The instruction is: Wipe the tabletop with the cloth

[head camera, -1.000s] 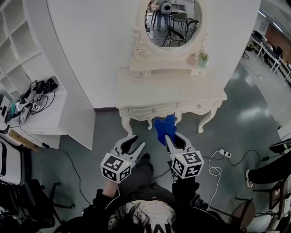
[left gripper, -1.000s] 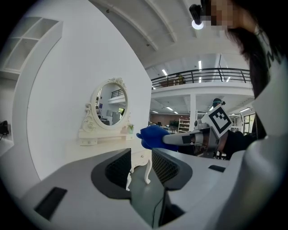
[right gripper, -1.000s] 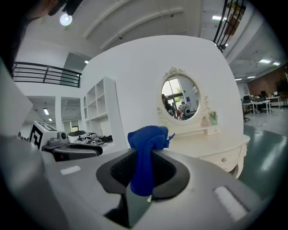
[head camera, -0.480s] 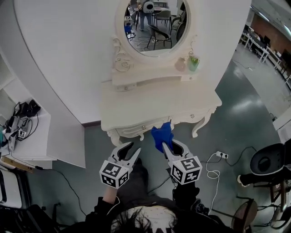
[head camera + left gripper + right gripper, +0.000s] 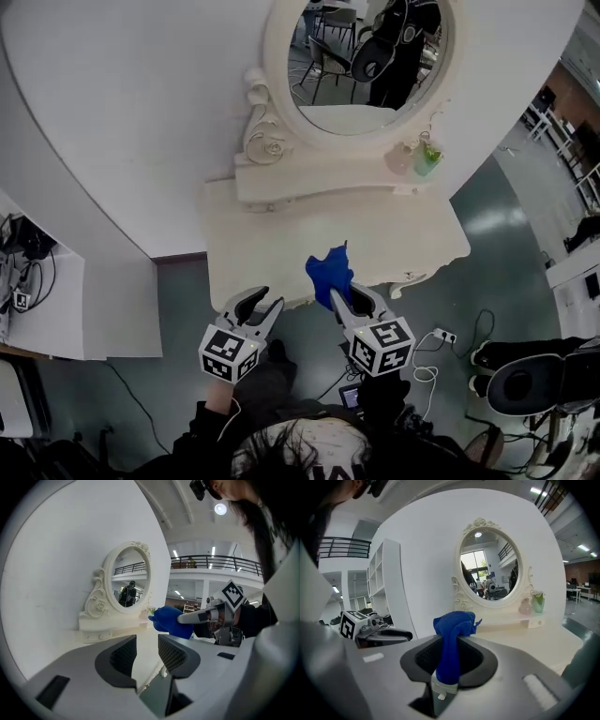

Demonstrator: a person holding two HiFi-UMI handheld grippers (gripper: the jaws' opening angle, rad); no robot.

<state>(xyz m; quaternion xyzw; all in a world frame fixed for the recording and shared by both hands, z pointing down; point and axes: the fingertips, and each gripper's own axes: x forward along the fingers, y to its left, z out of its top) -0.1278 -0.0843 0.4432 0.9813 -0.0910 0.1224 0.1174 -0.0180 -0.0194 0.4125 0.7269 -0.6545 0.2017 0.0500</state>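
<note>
Cloth (image 5: 328, 271), one blue piece, is pinched between the right gripper's (image 5: 344, 297) jaws at the front edge of the white dressing table (image 5: 251, 239). The left gripper (image 5: 265, 304) alongside has its jaws slightly spread, with nothing between them. Two small vessels, one pink (image 5: 401, 159) and one green (image 5: 428, 157), stand beneath the single oval mirror (image 5: 361, 66).

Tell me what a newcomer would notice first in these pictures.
The bright blue cloth stands out, clamped in the right gripper near the front edge of the white dressing table. An ornate oval mirror stands at its back, and the left gripper is open and empty.
</note>
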